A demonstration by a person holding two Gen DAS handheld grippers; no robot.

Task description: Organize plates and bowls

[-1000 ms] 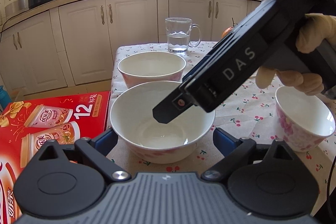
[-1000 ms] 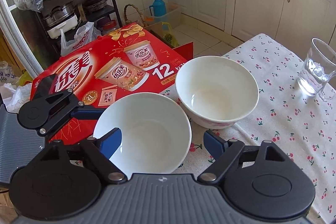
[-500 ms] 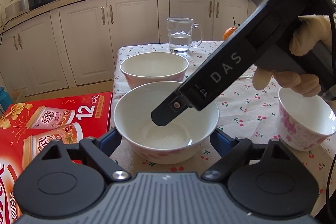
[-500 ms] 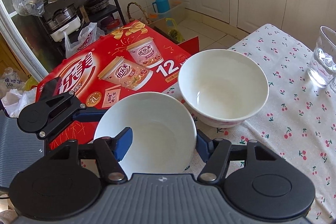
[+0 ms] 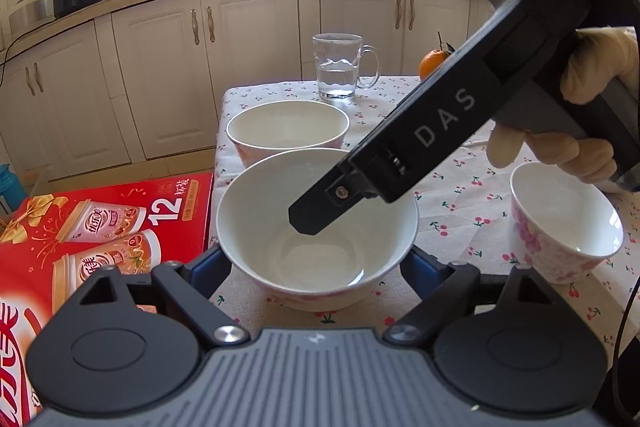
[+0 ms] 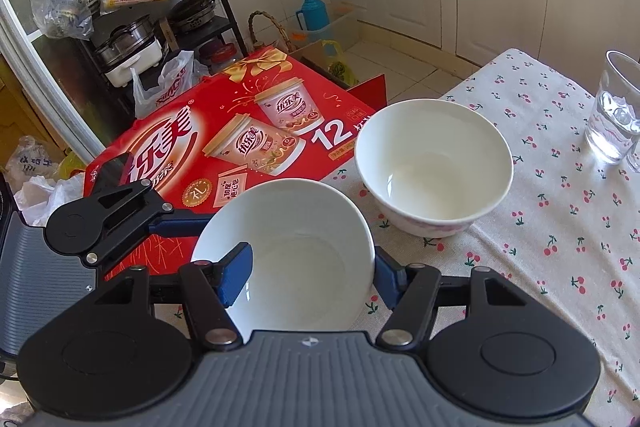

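nearest the left table edge (image 6: 452,99), the near white bowl (image 6: 288,251) sits with little cloth between it and the drop to the red carton (image 6: 224,139) below. the right gripper (image 6: 312,277) pinches this bowl's right-hand wall, one blue pad inside against the glaze and the other outside, jaws narrow; a second ago they stood wide on either side of the whole bowl. the left gripper (image 5: 316,263) brackets the same bowl from its own side, blue fingers (image 5: 212,267) just beside the outer wall at a middling spread, narrower than a second ago; whether they press on it i cannot tell. just beyond, almost touching, stands a second white bowl (image 6: 434,167), unmoved, with open cherry-print cloth to its right. a smaller pink-flowered bowl (image 5: 564,223) sits well apart on the right, under the gloved hand (image 5: 560,131). farther back a clear glass mug (image 5: 340,65) of water stands near the table's far edge. all bowls are smooth, glossy, round ceramic.
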